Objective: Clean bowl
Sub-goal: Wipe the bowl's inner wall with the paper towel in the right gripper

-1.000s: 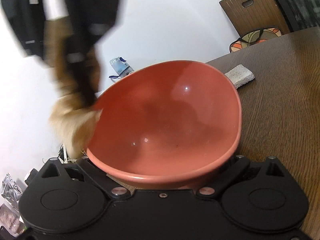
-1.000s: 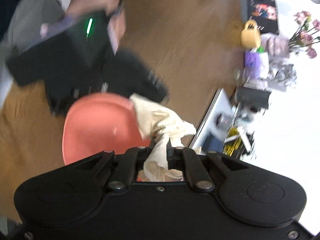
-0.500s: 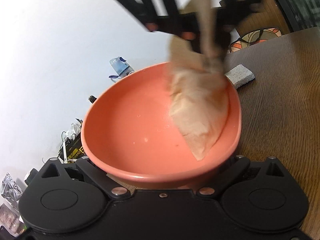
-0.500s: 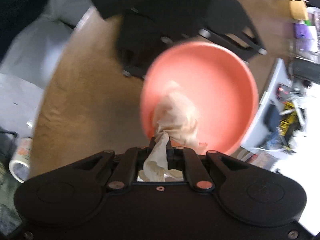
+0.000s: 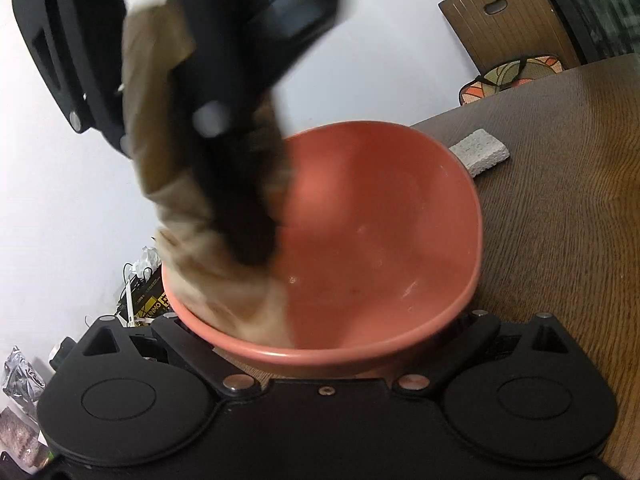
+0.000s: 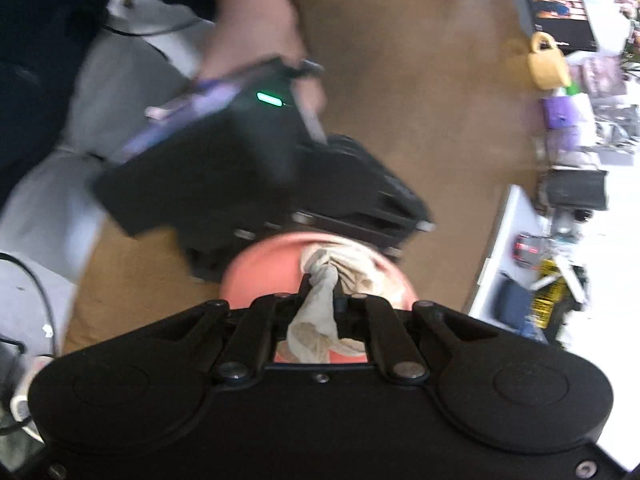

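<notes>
Your left tool point(image 5: 320, 344) grips the salmon bowl point(image 5: 384, 240); your right tool point(image 6: 322, 288) pinches the beige cloth point(image 5: 224, 280) inside it. No writing reads clearly.

A salmon-pink bowl point(image 5: 380, 240), round and deep, sits tilted above a wooden tabletop, its glossy inside nearly bare. A crumpled beige cloth point(image 5: 224, 280) presses against its inner left wall, possibly overlapping the rim; blur hides that edge.

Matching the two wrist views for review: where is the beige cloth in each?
Left wrist: cloth at left of centre, pressed against the bowl's inner left wall.
Right wrist: cloth at lower centre, pinched in the right tool.
Shared landmark: the salmon bowl.
</notes>
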